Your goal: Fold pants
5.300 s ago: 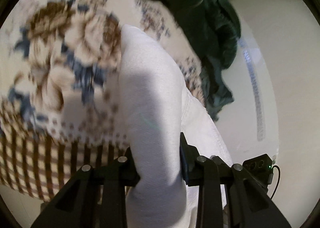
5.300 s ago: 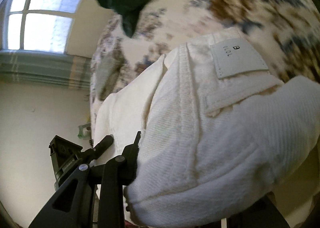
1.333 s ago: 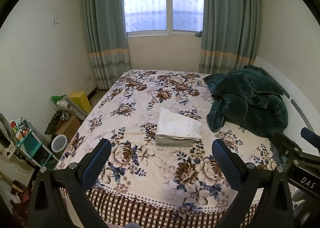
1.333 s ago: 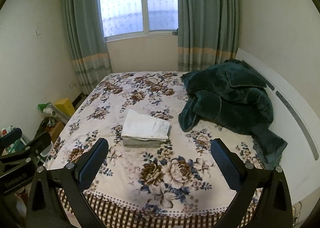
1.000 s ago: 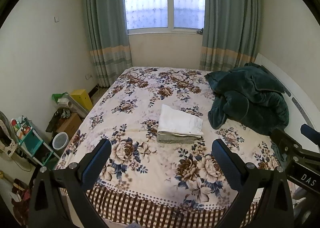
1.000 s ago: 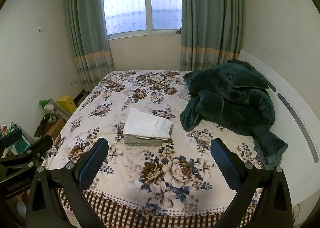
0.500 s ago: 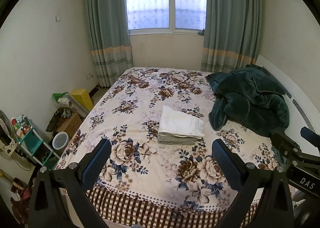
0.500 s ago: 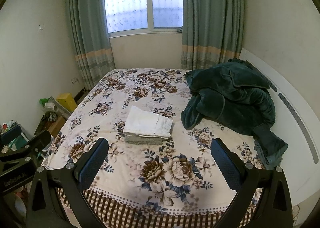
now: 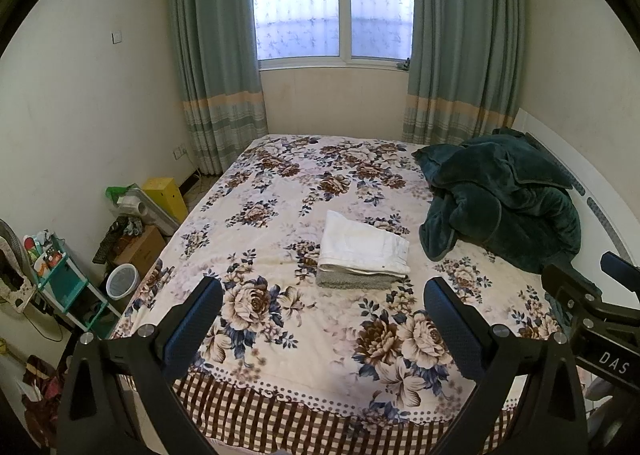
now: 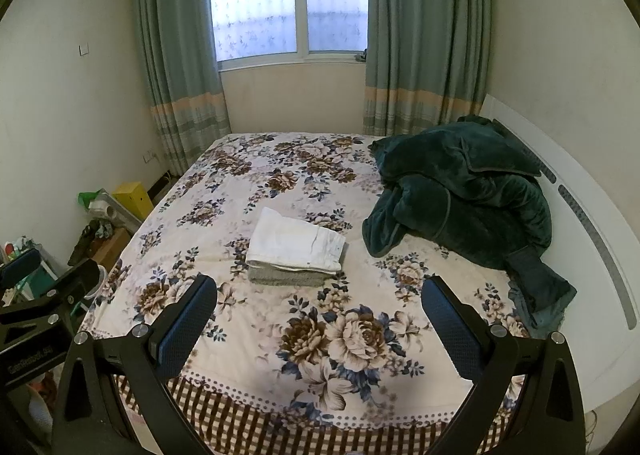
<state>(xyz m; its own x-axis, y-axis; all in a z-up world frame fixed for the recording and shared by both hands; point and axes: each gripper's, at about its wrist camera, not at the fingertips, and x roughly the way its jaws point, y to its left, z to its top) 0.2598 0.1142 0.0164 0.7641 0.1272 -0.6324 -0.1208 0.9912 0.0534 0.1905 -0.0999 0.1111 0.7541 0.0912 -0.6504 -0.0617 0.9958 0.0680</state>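
The white pants (image 9: 362, 247) lie folded in a neat rectangle on top of a folded grey garment (image 9: 352, 281), in the middle of the floral bed (image 9: 280, 223). They also show in the right wrist view (image 10: 296, 241). My left gripper (image 9: 322, 329) is open and empty, held back from the bed's foot, far from the pants. My right gripper (image 10: 318, 329) is open and empty too, at a similar distance. Each gripper's body shows at the edge of the other's view.
A dark green blanket (image 9: 500, 199) is heaped on the bed's right side by the white headboard (image 10: 580, 223). Boxes, a yellow case (image 9: 166, 197), a white bin (image 9: 122, 281) and a teal rack (image 9: 60, 279) crowd the floor on the left. A curtained window (image 9: 332, 3) is behind.
Earlier both grippers were shut on the white pants close up. Now both are open and pulled back from the bed, the pants lying folded. Over the last second the views barely shift.
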